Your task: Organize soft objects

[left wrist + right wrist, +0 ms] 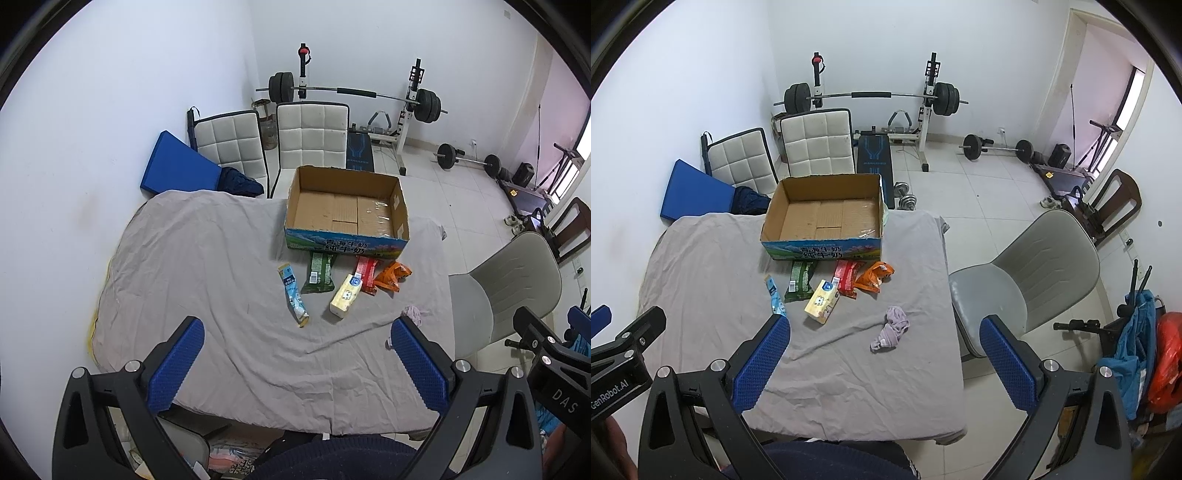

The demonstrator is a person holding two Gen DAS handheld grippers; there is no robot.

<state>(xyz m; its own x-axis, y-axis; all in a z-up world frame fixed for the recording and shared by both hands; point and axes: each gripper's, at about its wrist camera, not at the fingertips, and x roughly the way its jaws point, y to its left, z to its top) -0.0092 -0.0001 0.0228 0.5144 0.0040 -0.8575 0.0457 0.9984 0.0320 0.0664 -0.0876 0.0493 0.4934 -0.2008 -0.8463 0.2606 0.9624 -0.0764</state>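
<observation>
Both grippers hung spread and empty above the near edge of the cloth-covered surface (849,387): the left gripper (297,354) and the right gripper (884,354). An empty cardboard box (823,221) stood at the far side. Just in front of it lay a blue packet (775,297), a green packet (800,280), a yellow tissue pack (823,301), a red packet (846,277) and an orange packet (873,277). A crumpled lilac cloth (892,328) lay nearer, apart. All looked light and squashy; the slick wrappers would probably slip, so pinching each across its middle seemed safest.
</observation>
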